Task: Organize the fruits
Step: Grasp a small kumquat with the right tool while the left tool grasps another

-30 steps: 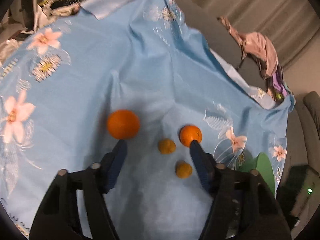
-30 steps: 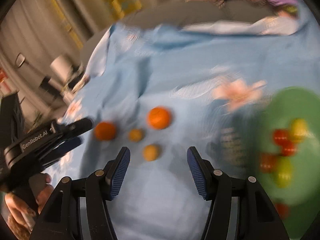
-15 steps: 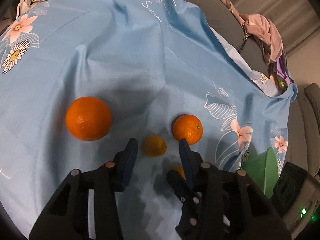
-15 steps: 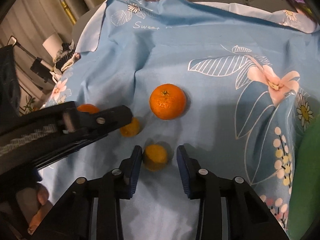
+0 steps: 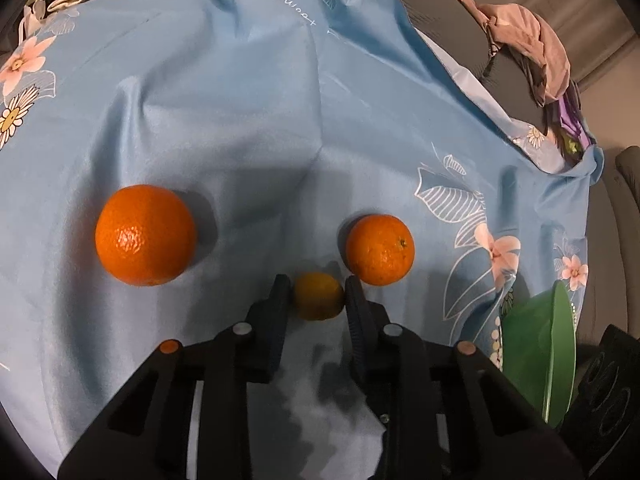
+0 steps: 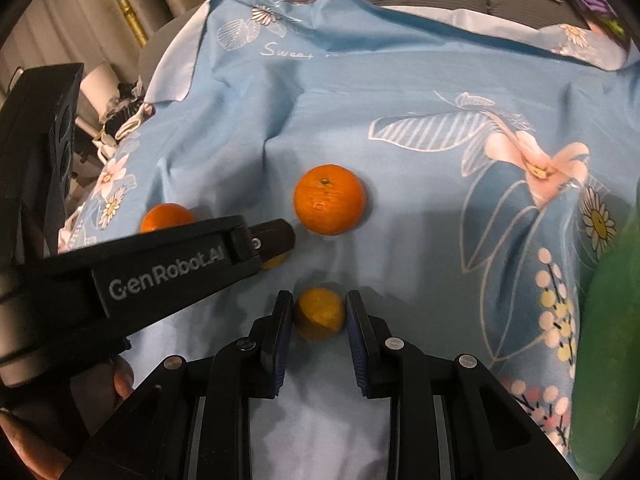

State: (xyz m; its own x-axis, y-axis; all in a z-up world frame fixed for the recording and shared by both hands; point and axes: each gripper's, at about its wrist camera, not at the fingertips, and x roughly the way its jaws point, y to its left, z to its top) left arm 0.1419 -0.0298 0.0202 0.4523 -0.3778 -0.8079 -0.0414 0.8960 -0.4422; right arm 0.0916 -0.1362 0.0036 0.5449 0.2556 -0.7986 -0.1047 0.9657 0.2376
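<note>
On the blue cloth (image 5: 248, 128), each fingers pair flanks a kumquat (image 6: 319, 314).

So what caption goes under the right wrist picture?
Right gripper shut on a small yellow-orange fruit on the blue flowered cloth.

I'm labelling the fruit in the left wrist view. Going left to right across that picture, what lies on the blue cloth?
Large orange → small yellow-orange fruit, between the jaws of the left gripper → medium orange → green bowl at the right edge.

Pink garment (image 5: 528, 40) lies crumpled beyond the blue floral cloth (image 5: 260, 100).
</note>
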